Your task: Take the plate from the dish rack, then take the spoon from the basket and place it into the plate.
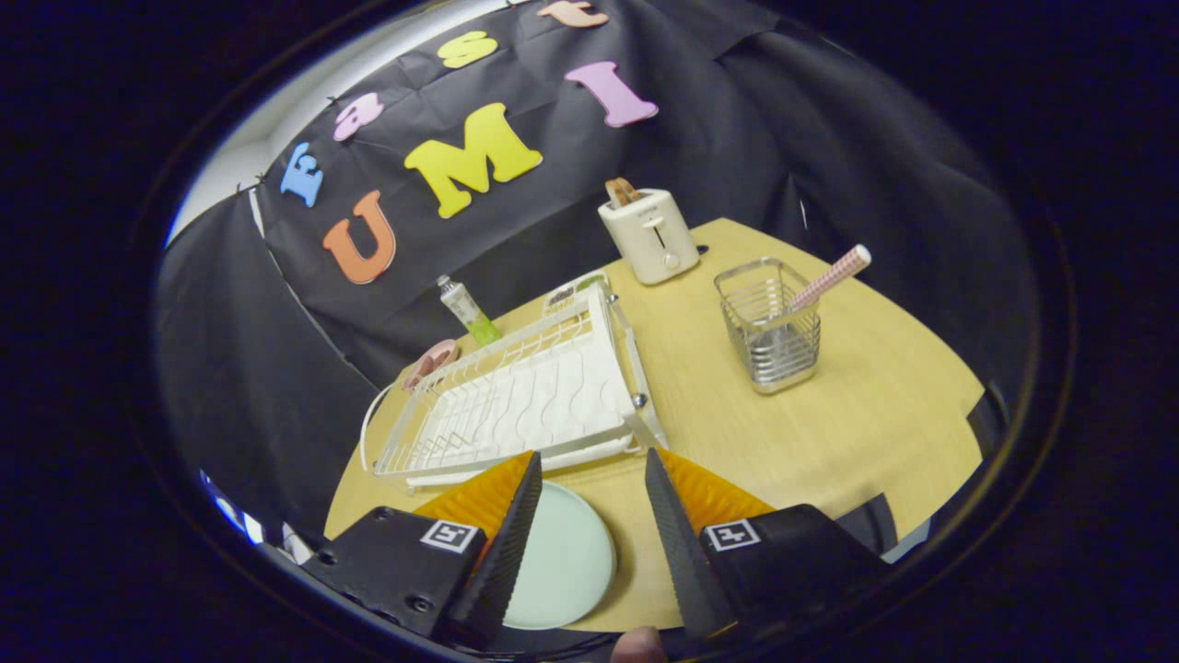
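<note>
Beside the rack [516, 396], the plate [562, 557] lay flat on the tabletop [829, 424], already out and ready to take the spoon [824, 279]. That spoon stood handle-up in the basket [769, 327], well beyond the fingers. And the gripper [589, 497] hung just over the plate, tilted downward, fingers spread wide and holding nothing, aimed toward rack and basket.

wood-grain table [857, 414], wire metal basket [769, 327]

Wooden table [857, 433]: plate [562, 562], dish rack [525, 396], basket [769, 336], toaster [649, 235]
</note>
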